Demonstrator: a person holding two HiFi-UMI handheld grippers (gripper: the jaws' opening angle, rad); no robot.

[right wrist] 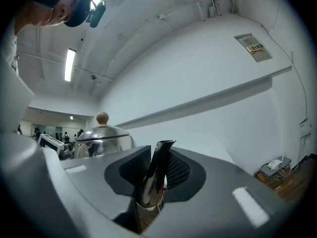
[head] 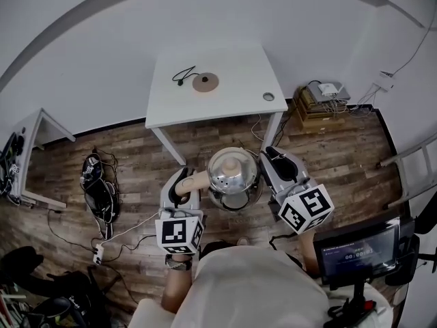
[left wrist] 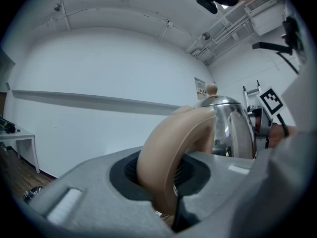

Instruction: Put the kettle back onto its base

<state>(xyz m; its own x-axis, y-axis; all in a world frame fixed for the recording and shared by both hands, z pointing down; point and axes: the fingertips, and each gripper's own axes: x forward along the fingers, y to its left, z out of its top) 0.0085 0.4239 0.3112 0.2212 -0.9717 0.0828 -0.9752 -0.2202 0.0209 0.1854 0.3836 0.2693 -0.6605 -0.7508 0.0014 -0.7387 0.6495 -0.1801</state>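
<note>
A shiny steel kettle with a beige handle and lid knob hangs over the wooden floor, held between both grippers. My left gripper is shut on the handle, which fills its jaws in the left gripper view. On the other side, my right gripper is shut on the dark spout. The kettle body shows to the left of the spout there. The round tan base lies on the white table beyond the kettle, with its black cord beside it.
A cardboard box with devices stands right of the table. A black bag and a power strip lie on the floor at left. A monitor sits at lower right, a small table at far left.
</note>
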